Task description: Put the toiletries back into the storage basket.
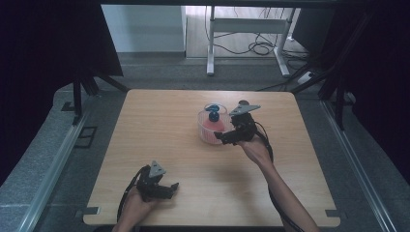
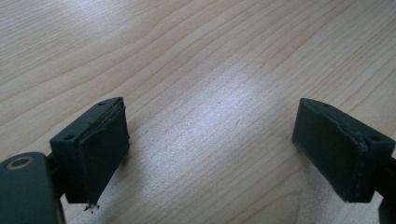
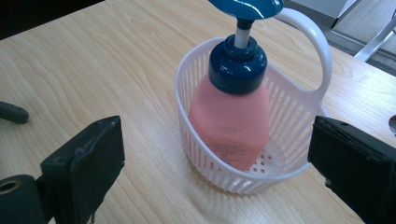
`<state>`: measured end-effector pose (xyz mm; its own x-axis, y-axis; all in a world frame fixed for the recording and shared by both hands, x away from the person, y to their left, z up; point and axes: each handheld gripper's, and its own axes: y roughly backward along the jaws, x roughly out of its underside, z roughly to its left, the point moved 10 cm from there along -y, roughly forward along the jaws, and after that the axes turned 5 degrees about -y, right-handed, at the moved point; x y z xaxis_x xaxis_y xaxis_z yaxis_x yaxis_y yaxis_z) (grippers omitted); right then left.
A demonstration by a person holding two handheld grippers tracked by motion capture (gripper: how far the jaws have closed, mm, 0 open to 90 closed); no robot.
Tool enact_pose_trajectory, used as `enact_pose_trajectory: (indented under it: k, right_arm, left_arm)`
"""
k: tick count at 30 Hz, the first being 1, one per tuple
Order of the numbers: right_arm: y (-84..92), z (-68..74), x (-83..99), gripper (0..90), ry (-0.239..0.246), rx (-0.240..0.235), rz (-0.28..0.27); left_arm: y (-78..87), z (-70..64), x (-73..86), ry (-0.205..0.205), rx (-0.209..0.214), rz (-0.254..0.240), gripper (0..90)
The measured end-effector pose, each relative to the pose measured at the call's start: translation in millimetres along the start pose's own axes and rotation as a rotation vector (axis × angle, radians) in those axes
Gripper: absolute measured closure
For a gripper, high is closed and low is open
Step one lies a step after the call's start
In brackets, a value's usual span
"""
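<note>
Pink pump bottle [image 3: 229, 122] upright in white basket [image 3: 292, 116], right tongs [image 3: 215, 161] agape beside

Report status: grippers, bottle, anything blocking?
Left gripper open over bare table. Right gripper open, facing white basket. Pink pump bottle stands inside. Nothing blocking.

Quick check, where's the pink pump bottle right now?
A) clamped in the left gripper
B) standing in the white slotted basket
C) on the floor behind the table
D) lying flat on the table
B. In the right gripper view the pink pump bottle stands upright inside the white slotted basket, and the right gripper is open in front of it, not touching; the left gripper is open over bare table.
</note>
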<state>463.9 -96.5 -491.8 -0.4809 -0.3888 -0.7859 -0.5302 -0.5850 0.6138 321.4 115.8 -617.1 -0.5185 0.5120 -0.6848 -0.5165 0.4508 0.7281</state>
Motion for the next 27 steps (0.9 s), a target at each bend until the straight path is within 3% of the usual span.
enact_pose_trajectory:
  k: [27]
  right_arm:
    - [14.9, 0.0, 22.1, 2.3, 0.018, -0.012, 0.003]
  left_arm:
    - [0.1, 0.2, 0.0, -0.003, -0.001, 0.001, 10.3]
